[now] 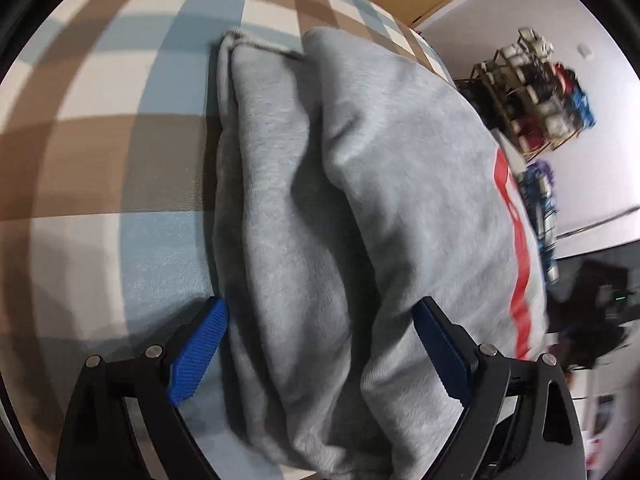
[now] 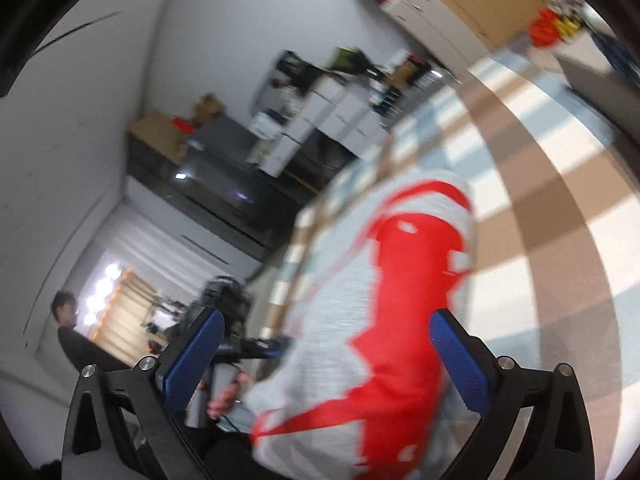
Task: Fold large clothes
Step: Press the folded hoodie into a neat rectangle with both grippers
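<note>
Grey sweatshirt [image 1: 360, 200] bears an unreadable red print [image 2: 408, 320].

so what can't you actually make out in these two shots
- Left wrist view: the grey sweatshirt fills the space between the left gripper pads; the folds hide whether they press on it. Its red print is cut off at the fabric's edge.
- Right wrist view: motion blur smears the red print, so it is unreadable. The right gripper stands wide open.
</note>
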Demonstrator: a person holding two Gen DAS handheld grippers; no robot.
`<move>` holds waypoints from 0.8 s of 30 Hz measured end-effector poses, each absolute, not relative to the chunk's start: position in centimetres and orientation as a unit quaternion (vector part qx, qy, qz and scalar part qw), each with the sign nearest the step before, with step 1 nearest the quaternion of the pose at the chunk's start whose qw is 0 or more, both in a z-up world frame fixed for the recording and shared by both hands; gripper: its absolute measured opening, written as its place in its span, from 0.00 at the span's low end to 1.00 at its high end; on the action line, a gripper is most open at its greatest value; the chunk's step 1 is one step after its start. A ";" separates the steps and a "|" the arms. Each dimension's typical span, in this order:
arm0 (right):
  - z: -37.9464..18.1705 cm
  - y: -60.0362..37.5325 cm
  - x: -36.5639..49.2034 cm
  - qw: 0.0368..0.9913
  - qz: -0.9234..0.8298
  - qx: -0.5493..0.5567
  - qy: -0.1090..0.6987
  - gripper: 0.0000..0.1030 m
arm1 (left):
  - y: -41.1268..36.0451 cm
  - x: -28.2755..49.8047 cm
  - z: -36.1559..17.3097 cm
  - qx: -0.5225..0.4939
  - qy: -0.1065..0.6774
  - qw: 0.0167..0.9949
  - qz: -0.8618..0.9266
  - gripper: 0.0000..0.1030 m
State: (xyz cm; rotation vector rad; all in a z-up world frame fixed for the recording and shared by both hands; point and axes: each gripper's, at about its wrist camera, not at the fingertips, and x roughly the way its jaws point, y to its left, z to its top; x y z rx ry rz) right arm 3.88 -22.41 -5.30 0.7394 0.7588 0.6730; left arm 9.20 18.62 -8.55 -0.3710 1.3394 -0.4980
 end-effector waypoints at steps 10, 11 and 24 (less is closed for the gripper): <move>-9.3 -23.6 6.5 0.761 0.299 0.381 0.432 1.00 | 18.4 11.9 -9.1 -0.237 0.657 0.664 -0.266 0.99; -9.4 -23.6 6.6 0.757 0.301 0.385 0.434 1.00 | 18.4 12.0 -8.8 -0.241 0.662 0.659 -0.264 0.99; -10.5 -20.7 6.5 0.734 0.330 0.354 0.476 1.00 | 14.4 12.6 -7.3 -0.211 0.685 0.619 -0.321 0.99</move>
